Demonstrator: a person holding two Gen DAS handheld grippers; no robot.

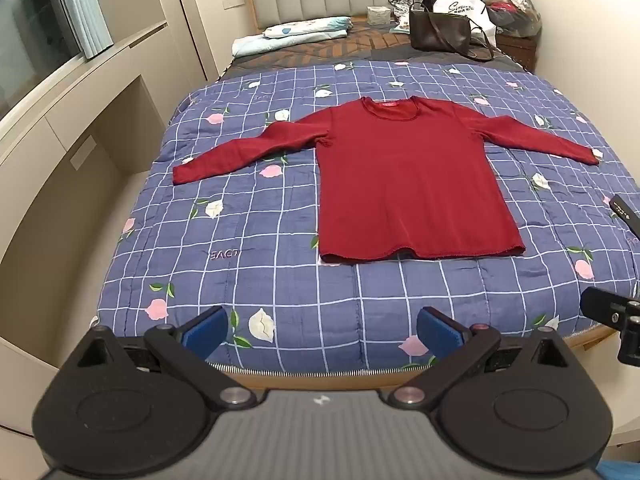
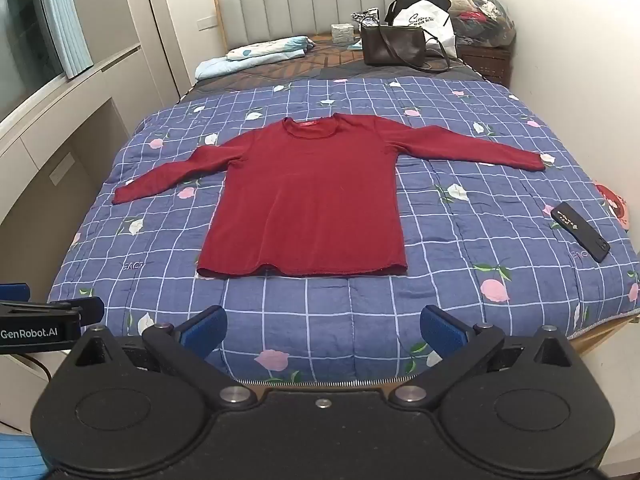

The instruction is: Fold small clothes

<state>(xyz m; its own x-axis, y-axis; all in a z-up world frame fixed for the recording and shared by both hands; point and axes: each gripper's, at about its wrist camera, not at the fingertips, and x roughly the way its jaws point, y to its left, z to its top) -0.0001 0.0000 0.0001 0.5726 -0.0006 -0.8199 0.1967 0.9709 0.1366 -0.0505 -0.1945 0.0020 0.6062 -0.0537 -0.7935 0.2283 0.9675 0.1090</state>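
Note:
A dark red long-sleeved shirt (image 1: 404, 176) lies flat on the bed's blue checked floral quilt (image 1: 280, 240), collar away from me, both sleeves spread out to the sides. It also shows in the right wrist view (image 2: 308, 196). My left gripper (image 1: 322, 330) is open and empty, hovering over the foot of the bed, well short of the shirt's hem. My right gripper (image 2: 322, 330) is open and empty too, also short of the hem. The left gripper's side shows at the left edge of the right wrist view (image 2: 52, 320).
A black phone (image 2: 580, 232) lies on the quilt right of the shirt. At the headboard end are a folded light blanket (image 1: 292, 34), a brown handbag (image 1: 440, 32) and bags (image 1: 512, 8). Built-in cabinets (image 1: 60, 152) line the left; a wall runs along the right.

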